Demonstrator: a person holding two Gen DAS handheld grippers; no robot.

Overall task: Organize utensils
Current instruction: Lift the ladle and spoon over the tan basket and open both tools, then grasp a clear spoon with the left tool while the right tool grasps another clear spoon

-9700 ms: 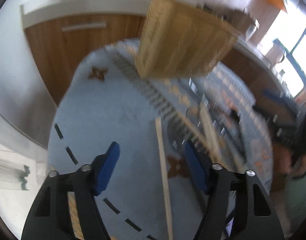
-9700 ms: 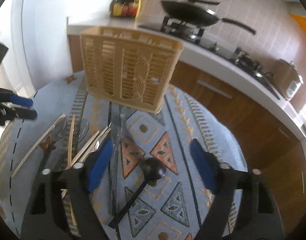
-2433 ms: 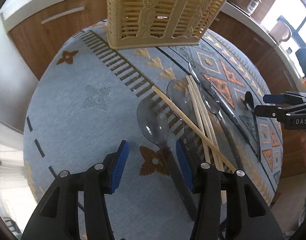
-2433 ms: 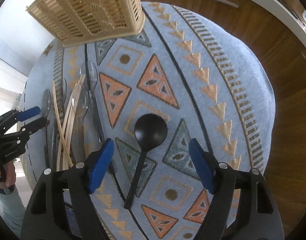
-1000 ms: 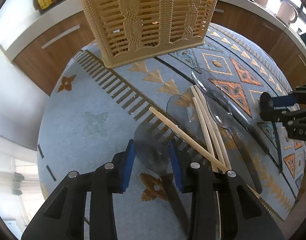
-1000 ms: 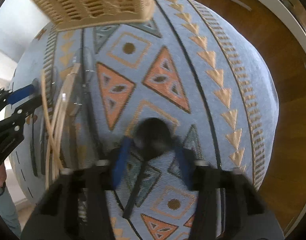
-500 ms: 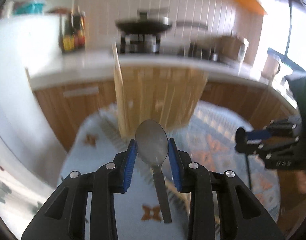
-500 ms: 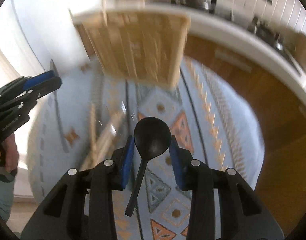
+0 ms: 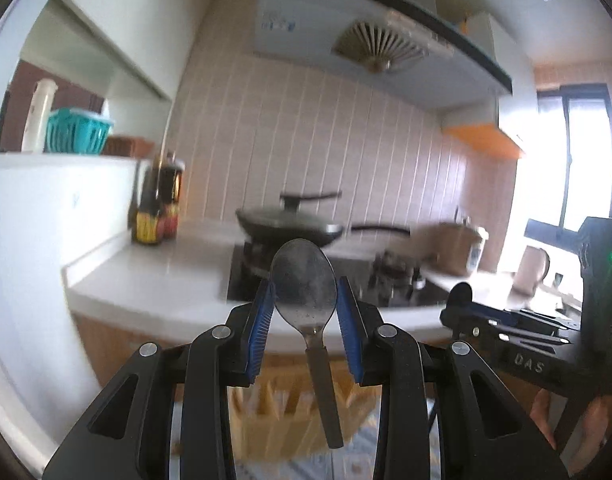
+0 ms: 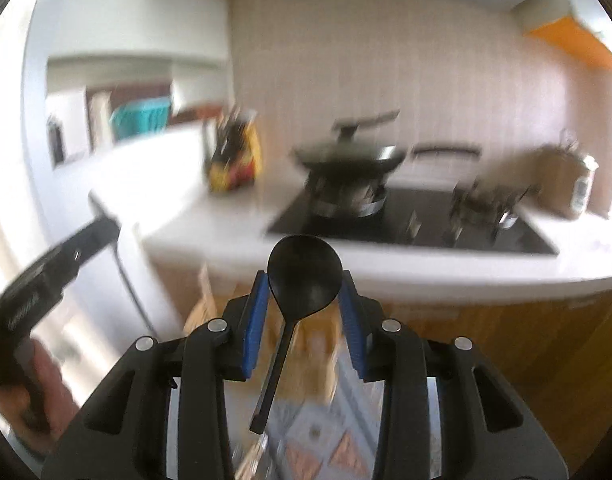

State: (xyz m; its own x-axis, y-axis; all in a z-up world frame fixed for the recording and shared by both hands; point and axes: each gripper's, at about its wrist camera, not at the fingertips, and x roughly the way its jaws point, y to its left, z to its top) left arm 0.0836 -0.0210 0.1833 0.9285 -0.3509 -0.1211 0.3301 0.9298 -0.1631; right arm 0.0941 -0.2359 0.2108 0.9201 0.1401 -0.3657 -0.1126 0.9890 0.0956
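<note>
Both grippers are raised and tipped toward the kitchen wall, each carrying one utensil. The left gripper [image 9: 304, 312] has its blue pads pinched on the bowl of a clear spoon [image 9: 306, 292], whose handle hangs down in front of the woven basket [image 9: 294, 408] seen low in the left wrist view. The right gripper [image 10: 304, 308] is likewise clamped on the bowl of a black spoon [image 10: 304, 276], its thin handle dangling at a slight slant over the patterned cloth [image 10: 329, 448]; the basket [image 10: 313, 344] appears only as a tan blur behind its pads.

Judging from this, the task looks to be in its early to middle part: two spoons are picked up and in the air, but neither is in the basket. Whether anything already sits inside the basket cannot be told, since its opening is hidden and blurred. What remains, at the least, is to carry both spoons over the basket and lower them in handle first, then deal with any utensils left on the cloth, which these views hardly show
</note>
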